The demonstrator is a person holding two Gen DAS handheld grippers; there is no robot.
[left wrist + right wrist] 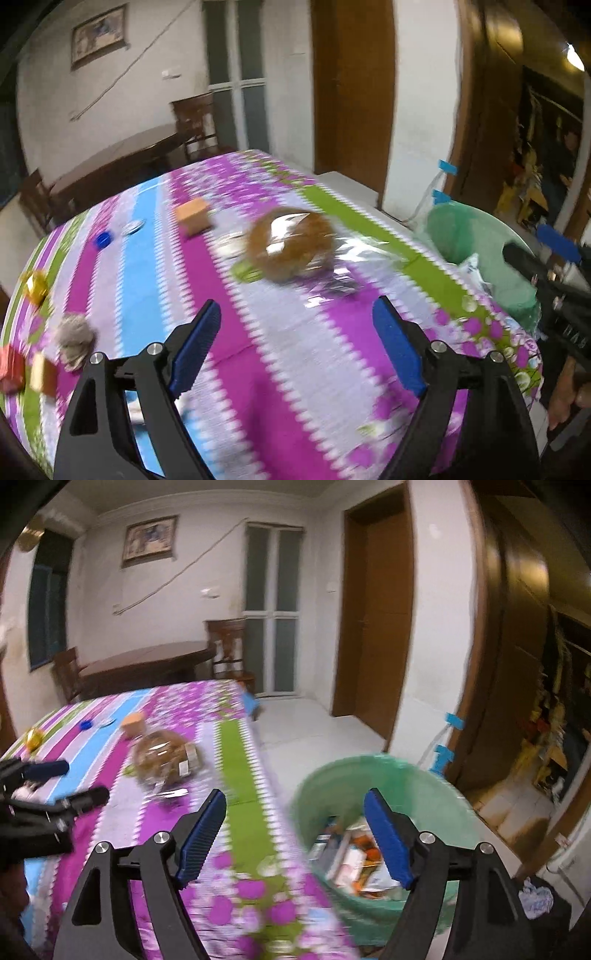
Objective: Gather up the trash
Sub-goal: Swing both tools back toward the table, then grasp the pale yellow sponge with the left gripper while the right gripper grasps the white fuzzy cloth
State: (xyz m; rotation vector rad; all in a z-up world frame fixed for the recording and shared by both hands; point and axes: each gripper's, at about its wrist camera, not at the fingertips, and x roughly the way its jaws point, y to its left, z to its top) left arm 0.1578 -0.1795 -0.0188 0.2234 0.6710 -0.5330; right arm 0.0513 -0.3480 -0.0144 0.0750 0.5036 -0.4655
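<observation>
Right now your left claw [295, 347] and your right claw [295, 840] both stand spread with nothing between the fingers. On the bench [280, 369] you have one bag of brown snacks [291, 245] at twelve o'clock of the left claw, one orange box [192, 218] and one blue cap [103, 239] toward eleven, one gold wrapper [36, 286] and one grey wad [75, 338] at nine. One green bin [373, 775], holding trash, sits beside the bench, under your right claw.

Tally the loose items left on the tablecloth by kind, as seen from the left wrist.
Clear bag of brown snacks: 1
Small boxes, orange, red, tan: 3
Blue bottle cap: 1
Silver lid: 1
Gold wrapper: 1
Crumpled grey wad: 1
Total: 8
</observation>
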